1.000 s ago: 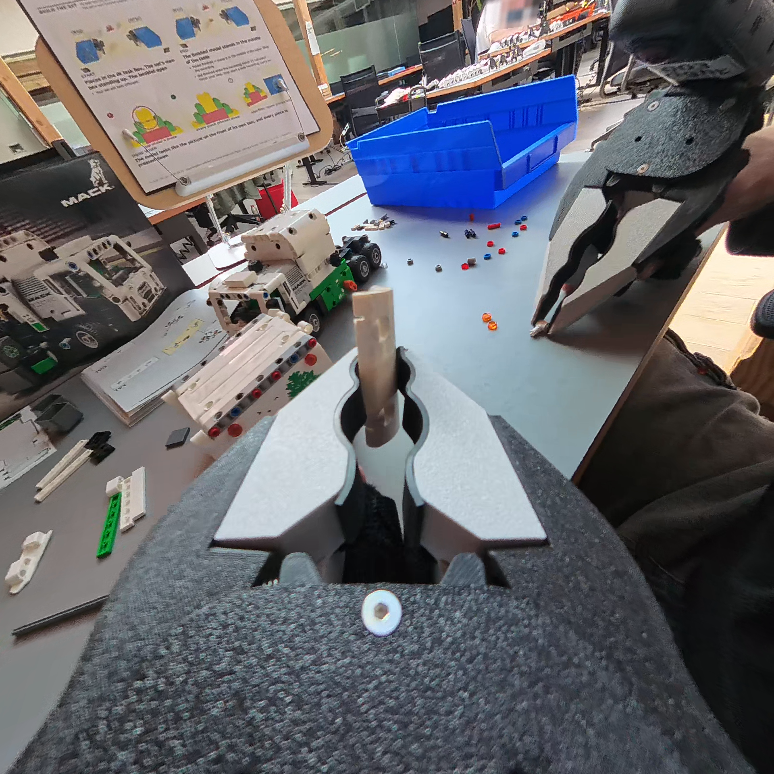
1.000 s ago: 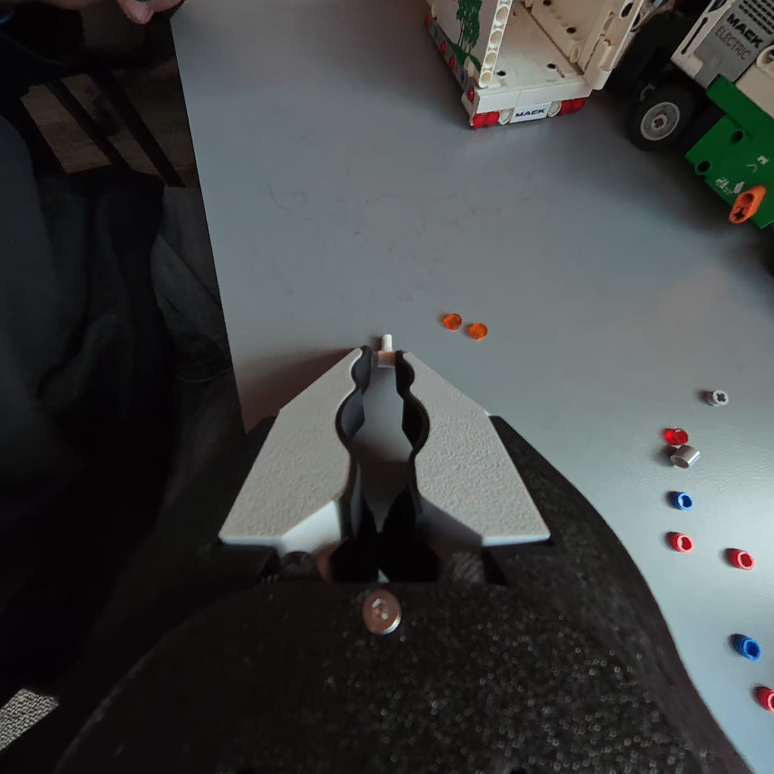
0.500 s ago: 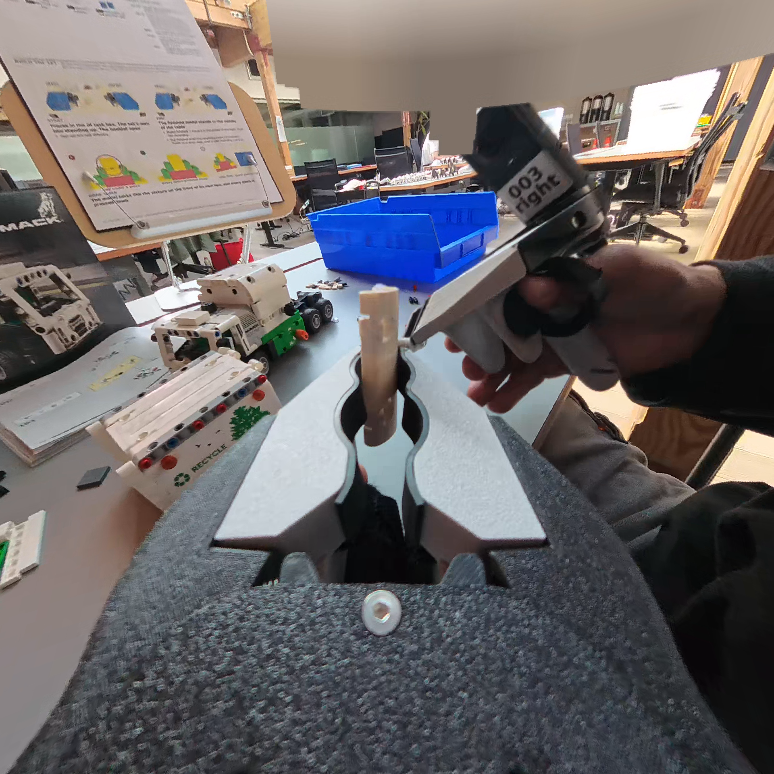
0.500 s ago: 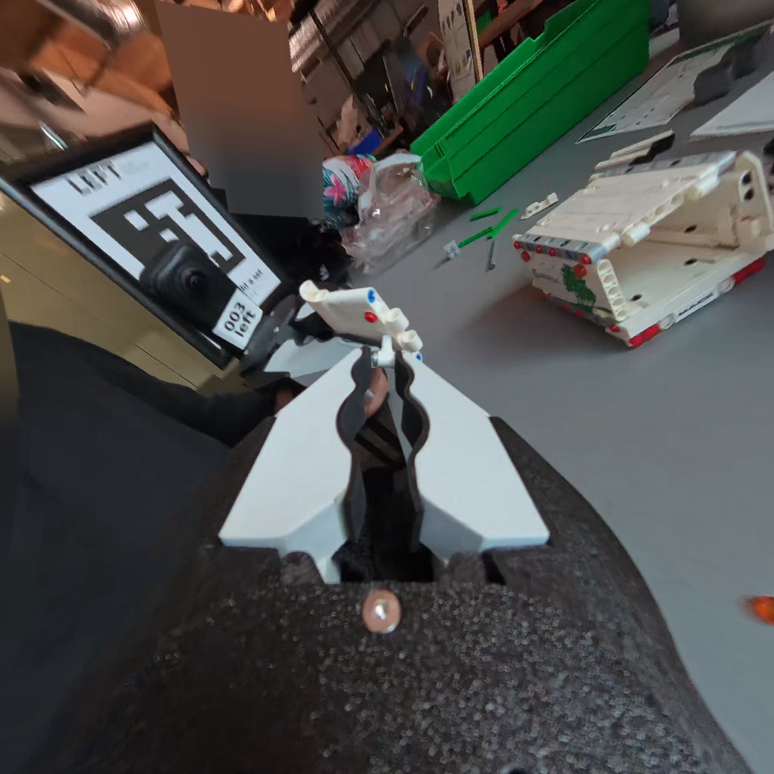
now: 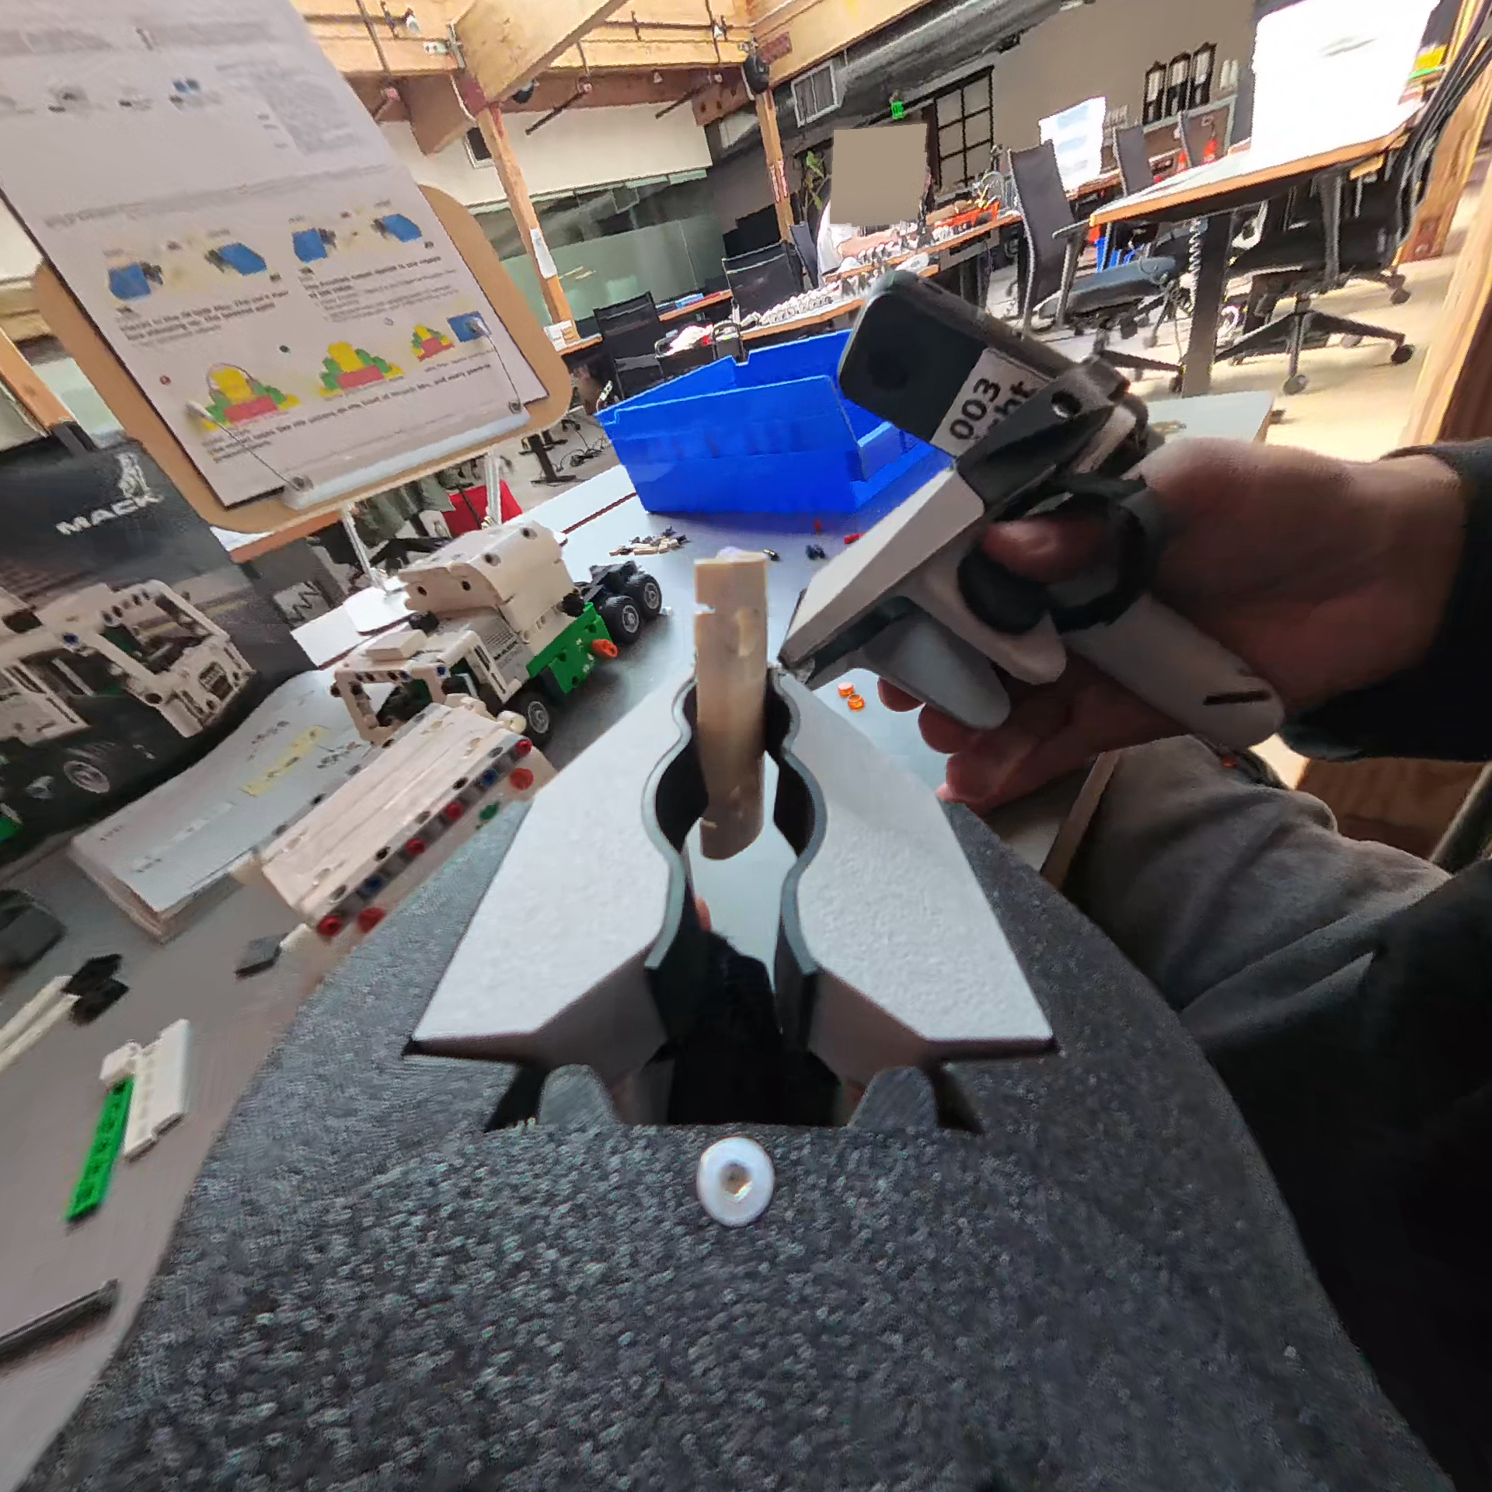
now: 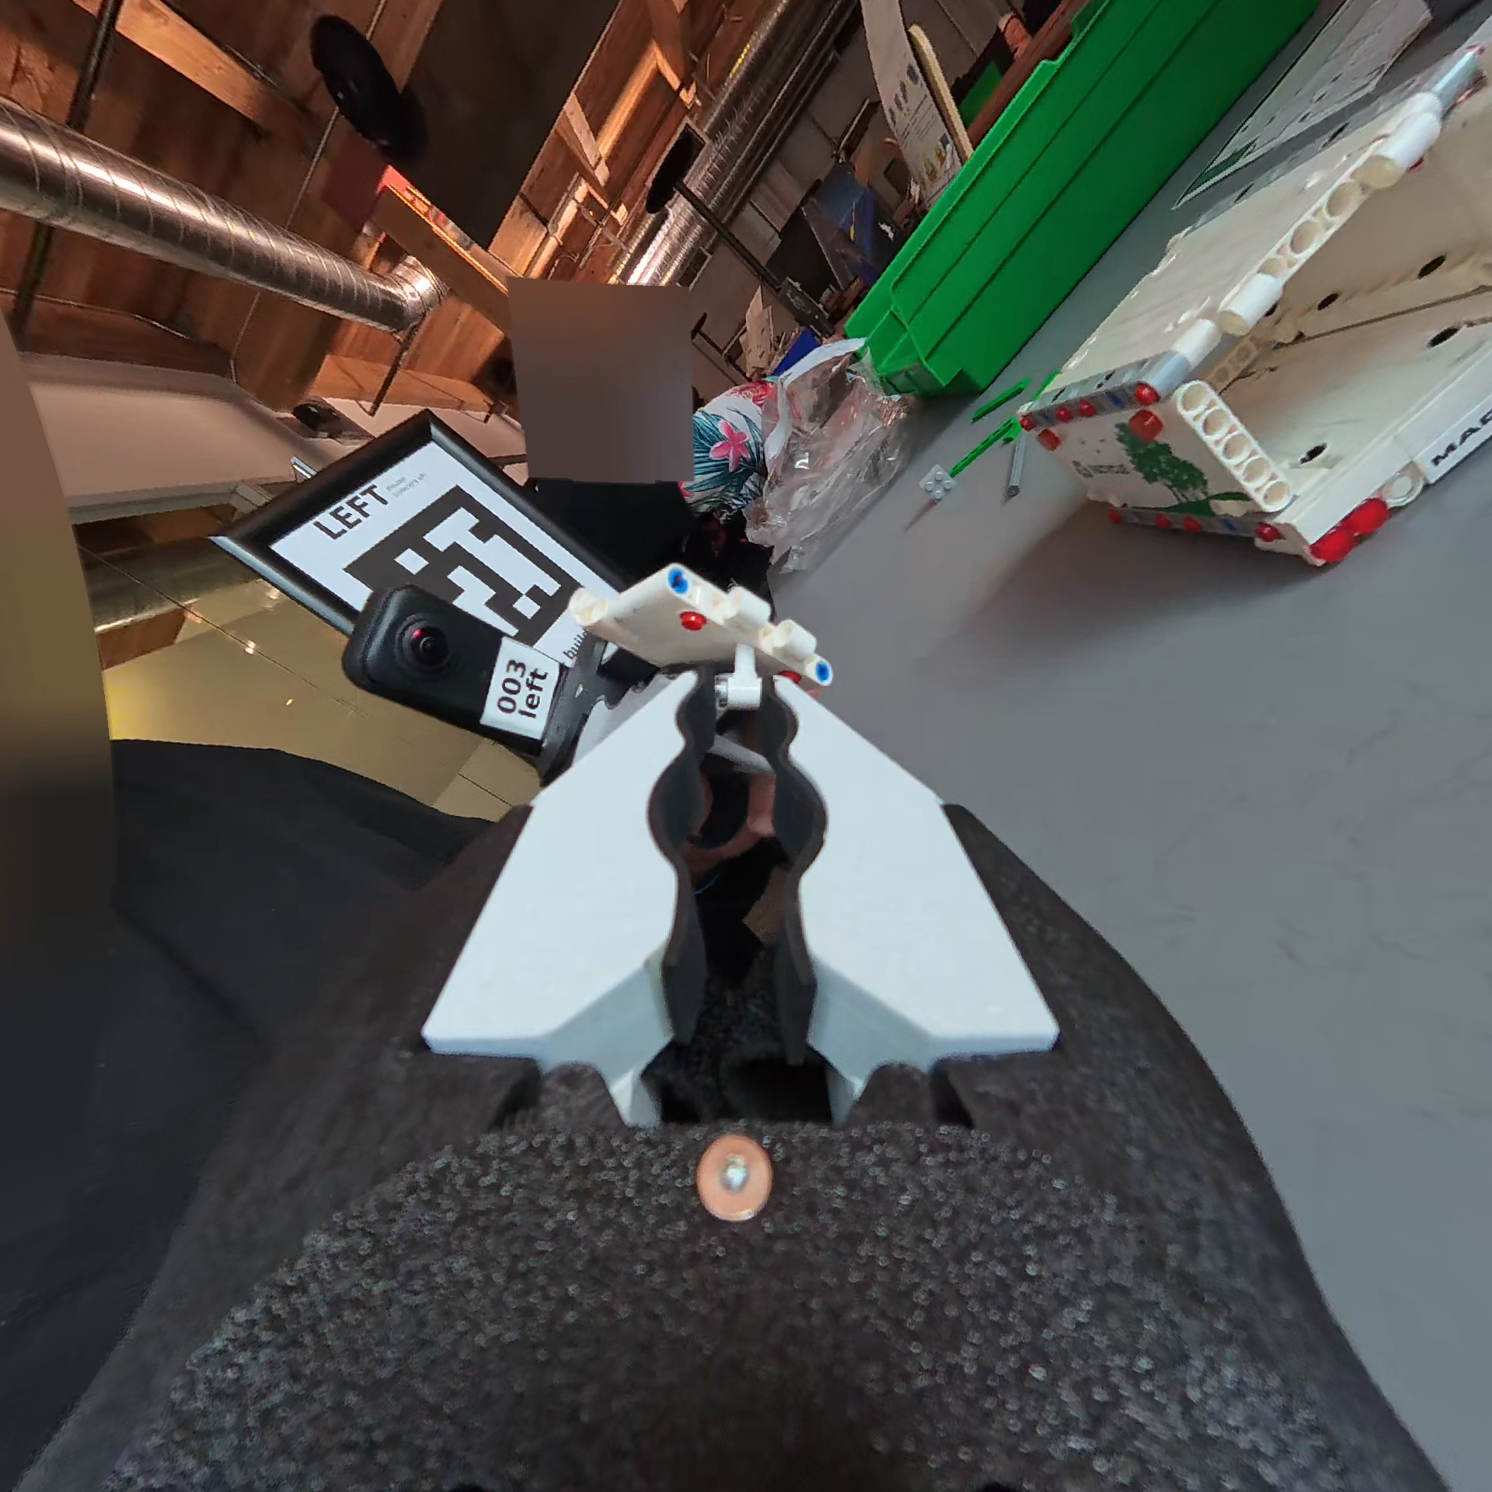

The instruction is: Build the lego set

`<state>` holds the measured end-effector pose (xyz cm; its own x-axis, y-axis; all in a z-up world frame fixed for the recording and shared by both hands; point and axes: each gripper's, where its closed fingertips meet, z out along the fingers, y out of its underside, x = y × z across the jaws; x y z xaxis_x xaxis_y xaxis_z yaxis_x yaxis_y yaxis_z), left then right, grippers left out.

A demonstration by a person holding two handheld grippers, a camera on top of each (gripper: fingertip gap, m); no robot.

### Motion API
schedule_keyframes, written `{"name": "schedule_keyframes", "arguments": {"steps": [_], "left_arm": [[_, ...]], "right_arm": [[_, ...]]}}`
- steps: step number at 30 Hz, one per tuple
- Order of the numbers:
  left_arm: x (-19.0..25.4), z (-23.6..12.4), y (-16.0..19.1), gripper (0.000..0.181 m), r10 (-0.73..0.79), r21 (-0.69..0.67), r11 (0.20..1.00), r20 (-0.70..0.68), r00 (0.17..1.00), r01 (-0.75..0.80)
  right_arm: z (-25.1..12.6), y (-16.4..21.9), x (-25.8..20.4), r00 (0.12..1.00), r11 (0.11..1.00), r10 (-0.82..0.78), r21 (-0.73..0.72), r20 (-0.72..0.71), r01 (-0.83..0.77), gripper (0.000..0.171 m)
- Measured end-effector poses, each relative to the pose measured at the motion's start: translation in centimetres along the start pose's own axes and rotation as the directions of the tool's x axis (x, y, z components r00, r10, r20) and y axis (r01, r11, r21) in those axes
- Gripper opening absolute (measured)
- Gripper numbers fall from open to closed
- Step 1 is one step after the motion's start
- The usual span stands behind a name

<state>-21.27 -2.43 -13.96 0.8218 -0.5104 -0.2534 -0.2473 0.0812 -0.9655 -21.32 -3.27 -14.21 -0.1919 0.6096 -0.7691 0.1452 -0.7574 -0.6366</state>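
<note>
My left gripper [image 5: 731, 694] is shut on a white lego beam piece [image 5: 731, 646], held upright above the table and seen edge-on. In the right wrist view the same piece [image 6: 694, 618] shows flat, with red and blue pins in it. My right gripper [image 6: 739, 686] is shut on a small white pin [image 6: 739, 688], whose tip meets the underside of the beam piece. In the left wrist view the right gripper [image 5: 795, 660] comes in from the right, with its tip against the piece's side. The left gripper's camera body [image 6: 452, 670] sits behind the piece.
The grey table [image 5: 694, 670] carries a white and green truck cab [image 5: 500, 622], a white truck body [image 5: 404, 807] that also shows in the right wrist view [image 6: 1292, 387], a blue bin [image 5: 759, 436], two orange studs [image 5: 848, 696], loose white and green parts [image 5: 145, 1098], and a green bin [image 6: 1009, 226]. Only a small space, under 4 cm, lies between the two pairs of fingers.
My right gripper lifted the small white pin off the table by the orange studs and brought it up to the beam piece. My left gripper tilted upward, still holding the piece.
</note>
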Motion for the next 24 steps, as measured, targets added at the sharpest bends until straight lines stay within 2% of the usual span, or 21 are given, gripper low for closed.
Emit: {"name": "schedule_keyframes", "arguments": {"steps": [4,10,14,20,24], "left_arm": [[0.2,0.5,0.3,0.009,0.022,-0.025,0.999,0.000,1.000,-0.022],[0.8,0.4,0.5,0.008,-0.058,-0.048,0.998,-0.137,0.989,0.052],[1.1,0.2,1.3,0.009,0.168,-0.045,0.983,-0.173,0.971,-0.178],[1.3,0.0,1.5,0.009,0.114,-0.057,0.990,-0.245,0.963,-0.132],[1.1,0.5,1.3,0.009,0.017,-0.066,0.997,-0.236,0.971,-0.033]], "right_arm": [[-0.4,0.0,0.5,1.000,1.000,0.024,0.015,-0.003,-0.024,0.009],[-0.7,0.7,0.4,0.997,0.995,0.066,-0.072,0.028,-0.064,0.009],[-0.7,1.4,0.8,0.993,0.985,0.116,-0.133,0.029,-0.111,0.009],[-0.8,1.6,0.8,0.990,0.979,0.140,-0.157,0.034,-0.133,0.009],[-1.0,1.1,0.9,0.991,0.985,0.133,-0.112,0.035,-0.128,0.009]]}}
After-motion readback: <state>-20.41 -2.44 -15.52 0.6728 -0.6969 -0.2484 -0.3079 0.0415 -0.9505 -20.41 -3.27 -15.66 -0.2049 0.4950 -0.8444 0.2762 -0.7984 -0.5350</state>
